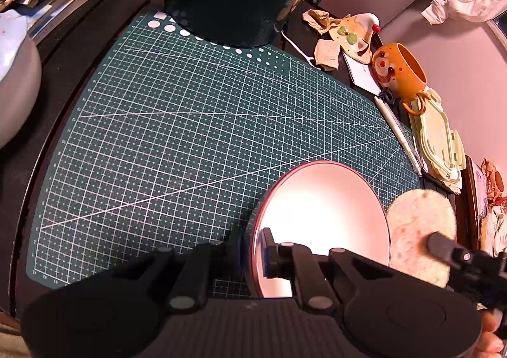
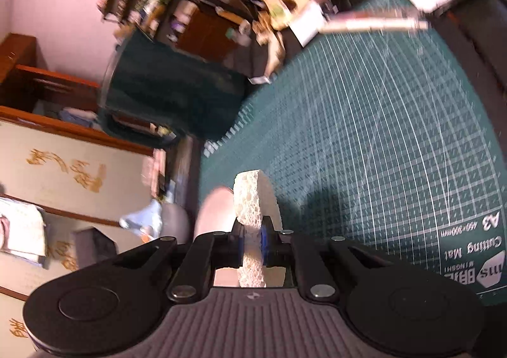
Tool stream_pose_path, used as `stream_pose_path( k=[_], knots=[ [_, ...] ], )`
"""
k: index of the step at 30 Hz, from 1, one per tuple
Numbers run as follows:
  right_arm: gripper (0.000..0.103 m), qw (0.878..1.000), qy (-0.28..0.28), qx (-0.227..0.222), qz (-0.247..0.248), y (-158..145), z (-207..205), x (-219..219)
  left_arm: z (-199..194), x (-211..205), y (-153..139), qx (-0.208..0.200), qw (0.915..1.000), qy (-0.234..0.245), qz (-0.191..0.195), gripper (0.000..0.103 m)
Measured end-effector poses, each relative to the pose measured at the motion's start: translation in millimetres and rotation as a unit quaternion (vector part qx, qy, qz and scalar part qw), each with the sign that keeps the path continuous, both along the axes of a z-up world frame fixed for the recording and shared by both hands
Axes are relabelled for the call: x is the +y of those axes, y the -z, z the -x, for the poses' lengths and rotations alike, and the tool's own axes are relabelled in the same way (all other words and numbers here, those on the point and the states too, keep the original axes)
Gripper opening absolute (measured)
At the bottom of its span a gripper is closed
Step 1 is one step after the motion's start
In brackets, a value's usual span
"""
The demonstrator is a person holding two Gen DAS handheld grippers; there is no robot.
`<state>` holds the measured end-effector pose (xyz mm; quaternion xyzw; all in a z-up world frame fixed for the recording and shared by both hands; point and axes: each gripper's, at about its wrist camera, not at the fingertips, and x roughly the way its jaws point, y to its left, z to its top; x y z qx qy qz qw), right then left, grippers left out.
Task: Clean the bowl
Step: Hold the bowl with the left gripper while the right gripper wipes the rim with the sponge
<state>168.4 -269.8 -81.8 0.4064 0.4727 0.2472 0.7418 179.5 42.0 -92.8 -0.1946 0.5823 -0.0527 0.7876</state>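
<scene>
gripping the rim of the bowl (image 1: 320, 224), the left gripper (image 1: 253, 250) holds it tilted over the cutting mat (image 1: 190, 136), jaws narrow on the edge. the right gripper (image 2: 252, 244) has its jaws clamped on a sponge (image 2: 253, 199), just beside the bowl's outer side.

Bowl (image 1: 320, 218), lower centre: smooth, glossy pale interior with a thin red rim. Sponge (image 2: 255, 199), lower centre: porous, rough, off-white. Cutting mat (image 1: 190, 136): matt green, printed white grid. Mug (image 1: 399, 71), upper right: glazed orange ceramic. Gripper bodies: matt black plastic.
</scene>
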Motion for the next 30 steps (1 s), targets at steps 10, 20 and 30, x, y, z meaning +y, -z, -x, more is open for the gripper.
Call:
stream_pose_path(
  k=[10,20,30],
  knots=[
    [0.010,0.999,-0.014,0.044,0.010,27,-7,14,0,0,0,0.000,1.0000,0.001,0.000,0.010],
    [0.010,1.000,-0.001,-0.002,-0.001,-1,-4,1,0,0,1,0.000,1.0000,0.001,0.001,0.010],
    [0.010,0.999,-0.017,0.043,0.013,27,-9,15,0,1,1,-0.001,1.0000,0.002,0.001,0.010]
  ],
)
